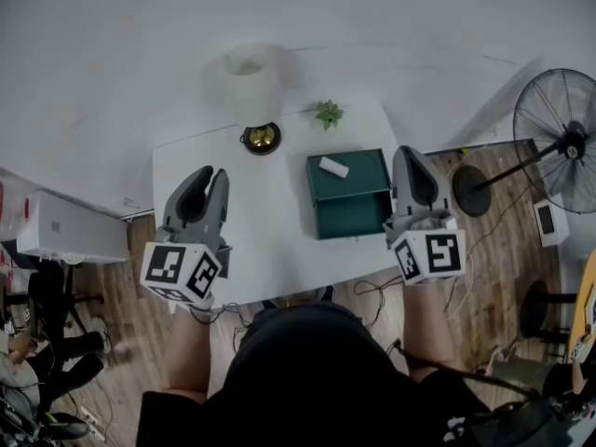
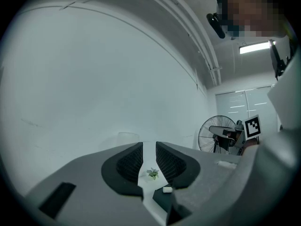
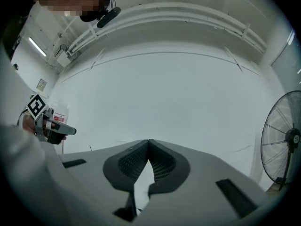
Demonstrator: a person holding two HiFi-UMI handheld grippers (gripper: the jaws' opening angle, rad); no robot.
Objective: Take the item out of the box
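Note:
A dark green box (image 1: 354, 214) stands on the white table (image 1: 270, 222), right of its middle. A small white oblong item (image 1: 333, 167) lies at the box's top, near its far left corner. My right gripper (image 1: 411, 154) hovers just right of the box, shut with its tips touching and nothing between them (image 3: 148, 141). My left gripper (image 1: 209, 171) is held over the table's left part, well apart from the box, its jaws a narrow gap apart and empty (image 2: 149, 146). Through that gap I see the white item (image 2: 167, 189) and the box (image 2: 159, 200).
A lamp with a white shade (image 1: 253, 80) and a small green plant (image 1: 328, 114) stand at the table's far edge. A standing fan (image 1: 562, 140) is on the wooden floor to the right. A white unit (image 1: 70, 228) sits on the floor at left.

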